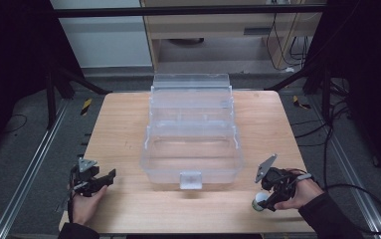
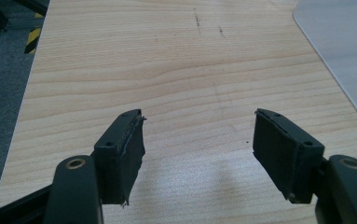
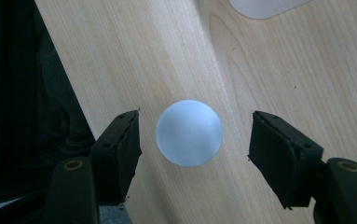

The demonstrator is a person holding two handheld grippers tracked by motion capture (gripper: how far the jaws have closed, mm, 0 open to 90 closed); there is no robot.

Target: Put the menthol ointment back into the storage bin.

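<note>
Right gripper (image 3: 195, 140) spread wide around a white ball (image 3: 189, 132) near the table (image 1: 128, 129) edge; a clumsy squeeze could roll it off. Left gripper (image 2: 198, 144) released, empty

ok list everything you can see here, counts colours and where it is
light wooden table: 1, pale wood grain, centre of the high view, carries everything else
clear plastic lidded storage box: 1, transparent, middle of the table, lid open and tipped back toward the far edge, a latch tab on its near wall, nothing visible inside
small white ball: 1, matte white, on the table near the right front edge, between the right gripper's open jaws, touching neither
black-and-yellow striped markers: 2, on the grey floor off the table's far corners
left gripper: 1, black, jaws open over bare wood, near the left front edge
right gripper: 1, black, jaws open around the ball
person's hands: 2, one holding each gripper, dark sleeves
</note>
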